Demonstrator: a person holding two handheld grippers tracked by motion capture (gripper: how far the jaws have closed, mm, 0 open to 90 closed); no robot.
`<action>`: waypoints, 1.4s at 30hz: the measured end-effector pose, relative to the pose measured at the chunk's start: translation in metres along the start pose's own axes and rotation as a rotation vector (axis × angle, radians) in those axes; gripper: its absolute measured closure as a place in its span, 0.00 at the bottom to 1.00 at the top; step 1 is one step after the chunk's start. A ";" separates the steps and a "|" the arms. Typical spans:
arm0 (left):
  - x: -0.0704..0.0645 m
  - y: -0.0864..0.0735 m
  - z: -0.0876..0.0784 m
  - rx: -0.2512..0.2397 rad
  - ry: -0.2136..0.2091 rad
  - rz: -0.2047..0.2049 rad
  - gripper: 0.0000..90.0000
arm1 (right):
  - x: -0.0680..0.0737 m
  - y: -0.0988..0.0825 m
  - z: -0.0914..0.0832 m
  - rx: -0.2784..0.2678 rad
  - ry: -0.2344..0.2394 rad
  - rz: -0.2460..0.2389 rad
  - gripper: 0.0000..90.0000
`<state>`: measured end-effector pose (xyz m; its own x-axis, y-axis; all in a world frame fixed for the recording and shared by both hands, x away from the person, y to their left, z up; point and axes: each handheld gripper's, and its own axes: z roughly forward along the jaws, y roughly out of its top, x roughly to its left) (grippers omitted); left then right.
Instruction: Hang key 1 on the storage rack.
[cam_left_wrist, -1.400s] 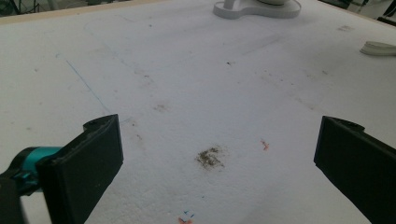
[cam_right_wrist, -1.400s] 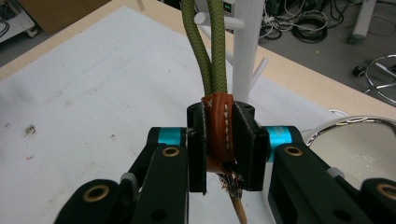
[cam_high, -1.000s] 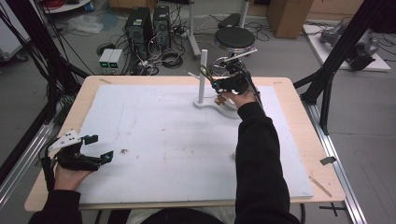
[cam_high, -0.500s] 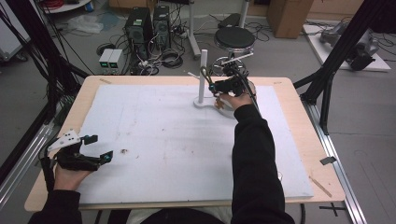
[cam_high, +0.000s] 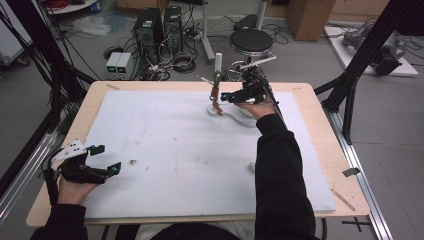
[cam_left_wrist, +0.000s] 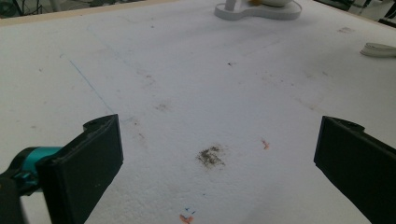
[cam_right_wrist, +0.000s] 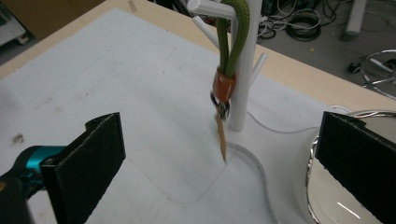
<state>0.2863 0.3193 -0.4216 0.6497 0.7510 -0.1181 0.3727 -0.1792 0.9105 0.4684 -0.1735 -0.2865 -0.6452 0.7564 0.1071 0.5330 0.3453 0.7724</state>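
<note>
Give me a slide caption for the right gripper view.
Open right tongs face a green loop hung on a white peg stand.

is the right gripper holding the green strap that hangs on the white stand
No, the right gripper is open, and the green strap hangs free from a peg of the white stand, clear of both pads.

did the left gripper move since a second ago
No. The left gripper sits at the same spot by the table's near left edge, just left of the dark speck, jaws open.
</note>
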 end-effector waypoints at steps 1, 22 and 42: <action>0.000 0.000 0.000 0.001 0.000 0.001 0.02 | 0.001 0.000 -0.002 0.001 -0.004 -0.016 0.01; -0.001 0.000 0.000 0.006 0.005 0.002 0.02 | 0.005 -0.058 -0.017 0.010 -0.035 -0.053 0.01; -0.001 -0.001 0.001 0.014 0.005 0.004 0.02 | 0.002 -0.104 -0.063 -0.038 -0.085 -0.065 0.01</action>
<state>0.2865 0.3180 -0.4225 0.6479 0.7534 -0.1124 0.3792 -0.1910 0.9054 0.3768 -0.2427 -0.3273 -0.6283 0.7780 0.0037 0.4693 0.3752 0.7994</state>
